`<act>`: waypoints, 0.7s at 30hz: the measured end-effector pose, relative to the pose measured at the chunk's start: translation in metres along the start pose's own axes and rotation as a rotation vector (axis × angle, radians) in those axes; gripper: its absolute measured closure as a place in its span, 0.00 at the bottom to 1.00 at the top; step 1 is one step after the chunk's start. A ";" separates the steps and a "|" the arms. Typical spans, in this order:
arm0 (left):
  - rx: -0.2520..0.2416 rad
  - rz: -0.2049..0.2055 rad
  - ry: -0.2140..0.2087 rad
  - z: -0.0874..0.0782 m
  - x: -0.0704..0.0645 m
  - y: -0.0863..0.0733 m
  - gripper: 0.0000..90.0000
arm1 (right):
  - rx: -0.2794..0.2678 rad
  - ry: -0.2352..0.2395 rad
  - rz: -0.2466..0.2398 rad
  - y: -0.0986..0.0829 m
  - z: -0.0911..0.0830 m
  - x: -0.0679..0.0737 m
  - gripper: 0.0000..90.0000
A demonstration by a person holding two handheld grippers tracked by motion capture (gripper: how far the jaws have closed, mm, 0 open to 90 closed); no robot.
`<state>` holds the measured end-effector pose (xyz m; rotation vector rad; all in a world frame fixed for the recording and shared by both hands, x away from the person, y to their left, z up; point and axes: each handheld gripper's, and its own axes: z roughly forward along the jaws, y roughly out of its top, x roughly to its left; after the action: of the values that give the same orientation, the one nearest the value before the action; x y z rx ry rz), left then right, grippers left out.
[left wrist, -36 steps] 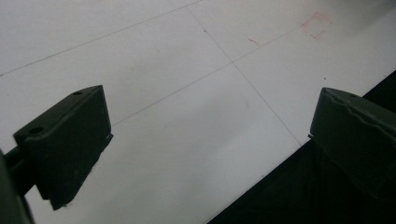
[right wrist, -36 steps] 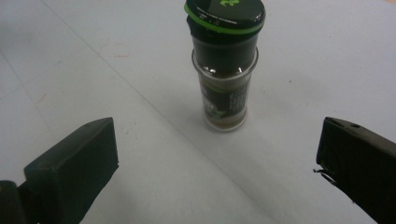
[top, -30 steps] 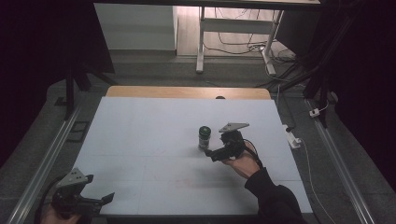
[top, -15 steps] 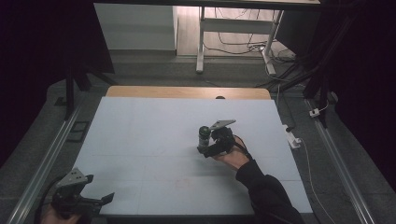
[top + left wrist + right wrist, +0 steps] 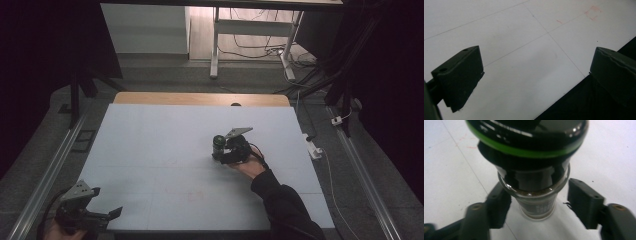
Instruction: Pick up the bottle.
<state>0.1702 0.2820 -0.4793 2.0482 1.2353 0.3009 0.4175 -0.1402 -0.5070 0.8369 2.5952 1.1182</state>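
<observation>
left gripper (image 5: pixel 107 214): near-left corner of the table (image 5: pixel 150 150), jaws spread wide, nothing between them. Hand under it cut off by the frame edge.
left gripper view: bare white tabletop with thin seam lines and faint red marks (image 5: pixel 594 12); right jaw hangs past the near table edge over dark floor.
right gripper (image 5: pixel 223 150): right of table centre, jaws spread, one on each side of the jar, a gap showing on the right; left side too blurred to tell contact.
jar (image 5: pixel 534 177): upright on the table, standing between the right gripper's jaws. Black cap with green ring, glass body, dark contents. Cap top cut off in the right gripper view; label too blurred to read.
jar, high view (image 5: pixel 218 142): small and dark, partly hidden behind the gripper.
far: dark object (image 5: pixel 235 104) at the far table edge, can't make out.
</observation>
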 end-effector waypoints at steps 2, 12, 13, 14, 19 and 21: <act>0.000 0.000 -0.001 0.000 0.000 0.000 0.00 | -0.002 0.010 0.003 0.000 0.001 0.000 0.46; -0.001 -0.002 -0.003 0.000 0.000 0.000 0.00 | 0.005 -0.011 -0.053 0.001 0.002 0.004 0.58; -0.001 -0.001 -0.003 0.000 0.000 0.000 0.00 | 0.006 -0.014 -0.057 0.002 0.002 0.005 0.58; -0.002 -0.001 -0.004 0.000 0.000 0.000 0.00 | 0.007 -0.017 -0.060 0.002 0.002 0.005 0.59; -0.003 -0.002 -0.006 0.000 0.001 0.000 0.00 | 0.004 -0.025 -0.073 0.002 0.002 0.006 0.59; -0.004 -0.003 -0.005 0.000 0.001 0.000 0.00 | 0.005 -0.025 -0.081 0.002 0.001 0.007 0.59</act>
<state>0.1702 0.2829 -0.4793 2.0430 1.2332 0.2960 0.4130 -0.1345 -0.5062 0.7351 2.5878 1.0724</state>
